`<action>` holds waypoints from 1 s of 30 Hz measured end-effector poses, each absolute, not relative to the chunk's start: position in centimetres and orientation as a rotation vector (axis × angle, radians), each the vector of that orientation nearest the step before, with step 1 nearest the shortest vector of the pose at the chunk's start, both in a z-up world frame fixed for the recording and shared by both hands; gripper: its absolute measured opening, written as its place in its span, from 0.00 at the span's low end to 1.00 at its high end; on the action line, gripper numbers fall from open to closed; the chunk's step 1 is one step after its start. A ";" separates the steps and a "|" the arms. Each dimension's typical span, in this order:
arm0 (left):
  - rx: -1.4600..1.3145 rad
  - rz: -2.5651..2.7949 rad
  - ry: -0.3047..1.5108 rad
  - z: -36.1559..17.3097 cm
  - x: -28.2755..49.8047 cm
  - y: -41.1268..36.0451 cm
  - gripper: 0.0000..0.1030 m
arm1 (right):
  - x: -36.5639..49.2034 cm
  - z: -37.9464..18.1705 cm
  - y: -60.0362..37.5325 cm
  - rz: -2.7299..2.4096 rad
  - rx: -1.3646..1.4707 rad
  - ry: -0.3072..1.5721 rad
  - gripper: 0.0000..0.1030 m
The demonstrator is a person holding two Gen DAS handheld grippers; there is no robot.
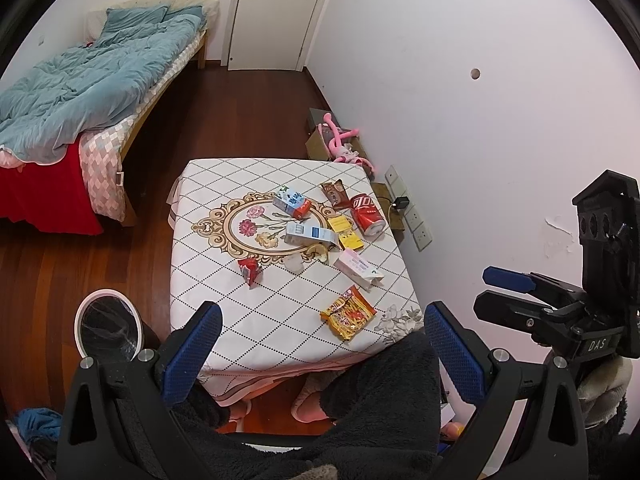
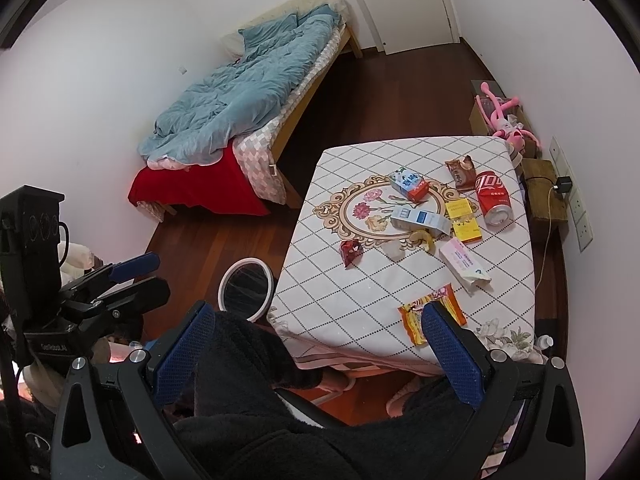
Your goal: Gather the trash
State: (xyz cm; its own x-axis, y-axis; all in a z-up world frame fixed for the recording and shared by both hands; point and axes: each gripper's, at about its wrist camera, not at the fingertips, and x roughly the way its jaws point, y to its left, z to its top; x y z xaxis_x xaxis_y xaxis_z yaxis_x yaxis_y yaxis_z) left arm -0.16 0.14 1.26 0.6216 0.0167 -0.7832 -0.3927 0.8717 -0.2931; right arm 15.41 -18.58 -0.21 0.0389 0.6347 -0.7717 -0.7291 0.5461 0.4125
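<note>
Trash lies on a small table [image 1: 224, 280] with a diamond-pattern cloth: a red soda can [image 1: 367, 213] on its side, milk cartons [image 1: 310, 234], yellow packets [image 1: 346, 233], a yellow snack bag [image 1: 348, 316] near the front edge, a small red wrapper [image 1: 250, 270] and a banana peel [image 2: 422, 238]. A white-rimmed bin [image 1: 109, 326] with a black liner stands on the floor left of the table. My left gripper [image 1: 322, 356] is open and empty above the near table edge. My right gripper [image 2: 320, 356] is open and empty, its right finger over the snack bag [image 2: 412, 314].
A bed [image 1: 92, 92] with a blue duvet stands at the left. A door [image 1: 276, 12] is at the back. Boxes with a pink toy [image 1: 340, 144] and wall sockets [image 1: 412, 216] are right of the table. Dark fleece-clad legs [image 1: 380, 400] fill the foreground.
</note>
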 end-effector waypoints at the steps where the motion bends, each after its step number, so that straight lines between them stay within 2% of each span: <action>1: -0.468 0.245 0.875 1.3 -0.1 0.1 1.00 | 15.4 -0.2 -18.6 1.050 -0.104 1.118 1.00; 30: -0.468 0.244 0.874 1.4 -0.2 0.0 1.00 | 15.1 0.3 -18.1 1.064 -0.115 1.112 1.00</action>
